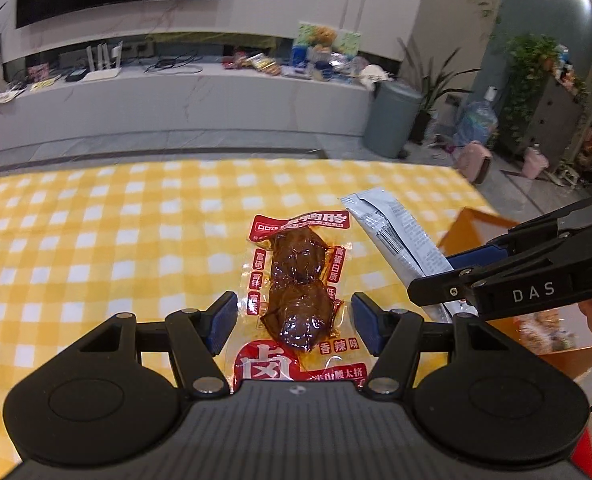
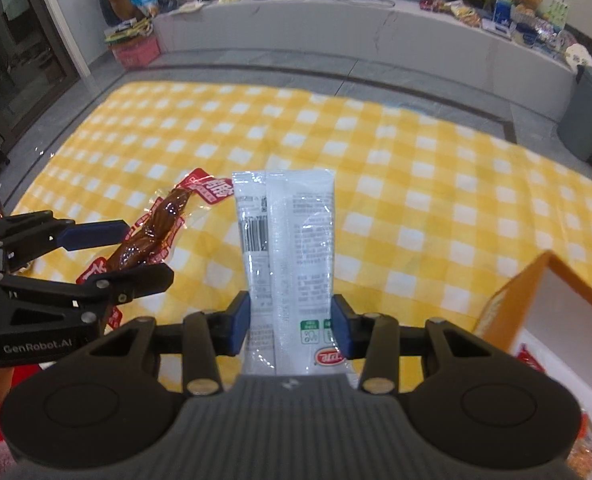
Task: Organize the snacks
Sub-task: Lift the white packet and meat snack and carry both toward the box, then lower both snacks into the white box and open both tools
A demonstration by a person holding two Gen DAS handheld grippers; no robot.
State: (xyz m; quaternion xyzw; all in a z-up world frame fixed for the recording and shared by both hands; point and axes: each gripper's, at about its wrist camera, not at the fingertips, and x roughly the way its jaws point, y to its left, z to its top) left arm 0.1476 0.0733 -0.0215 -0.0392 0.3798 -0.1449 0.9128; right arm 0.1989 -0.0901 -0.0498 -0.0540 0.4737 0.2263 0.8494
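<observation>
Bench (image 2: 415, 184): covered edge to edge by a yellow-and-white checked cloth (image 1: 96, 240); carries every item below.

Orange box (image 2: 511, 300): open carton with white inner walls, standing at the right of the cloth, near the right gripper. Red-printed packets show inside it in the right wrist view. In the left wrist view its orange wall (image 1: 479, 232) shows behind the right gripper's fingers.

White snack packet (image 2: 288, 248): long flat sachet with a barcode, small print, a green mark and a red logo near its lower end. It points away from the camera and sits between the blue pads of the right gripper (image 2: 292, 326). Both pads press against its edges, so the fingers are closed on its lower part. The left wrist view shows the same packet (image 1: 391, 232) just right of the red one, its lower end hidden behind the right gripper (image 1: 455, 276).

Red snack packet (image 1: 299, 292): clear vacuum pouch with red labelling and Chinese characters, holding two dark brown glossy pieces. It lies near the middle of the cloth, just left of the white packet, between the fingers of the left gripper (image 1: 294, 322). Those fingers stand apart at medium width; a gap shows on each side between pad and pouch. In the right wrist view the pouch (image 2: 152, 236) runs between the left gripper's two fingers (image 2: 96, 236); whether it rests on the cloth or is lifted cannot be told.
</observation>
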